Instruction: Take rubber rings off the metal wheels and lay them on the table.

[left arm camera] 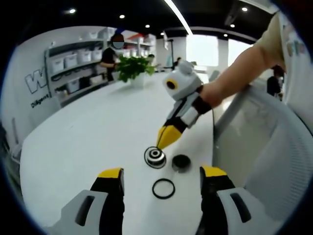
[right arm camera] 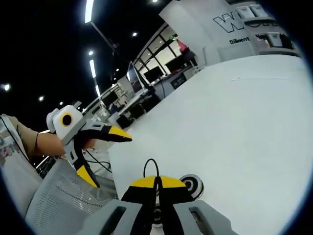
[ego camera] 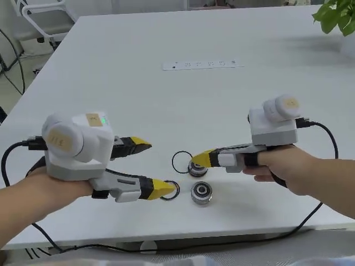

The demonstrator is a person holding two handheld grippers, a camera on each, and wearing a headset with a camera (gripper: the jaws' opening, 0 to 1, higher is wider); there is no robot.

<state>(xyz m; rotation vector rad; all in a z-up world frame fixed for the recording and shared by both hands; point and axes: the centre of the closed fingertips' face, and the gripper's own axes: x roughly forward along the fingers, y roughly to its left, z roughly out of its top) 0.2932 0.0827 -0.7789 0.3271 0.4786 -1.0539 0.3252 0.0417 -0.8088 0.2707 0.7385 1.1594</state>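
Two small metal wheels sit near the table's front edge: one (ego camera: pixel 198 169) right under my right gripper's tips, the other (ego camera: pixel 201 192) just in front of it. My right gripper (ego camera: pixel 197 159) is shut on a thin black rubber ring (ego camera: pixel 180 162), which loops out from between the tips (right arm camera: pixel 157 182) as a ring (right arm camera: pixel 151 169). Another loose ring (ego camera: pixel 170 190) lies flat on the table beside my left gripper's lower tip. My left gripper (ego camera: pixel 157 167) is open and holds nothing; in its own view the loose ring (left arm camera: pixel 163 188) lies between its jaws (left arm camera: pixel 162 172), with both wheels (left arm camera: pixel 155 157) (left arm camera: pixel 181 162) beyond.
The white table (ego camera: pixel 166 100) stretches far back, with a flush socket strip (ego camera: pixel 202 65) mid-table. A plant (ego camera: pixel 335 15) stands at the far right corner and a chair (ego camera: pixel 39 16) at the far left. Cables trail from both grippers over the front edge.
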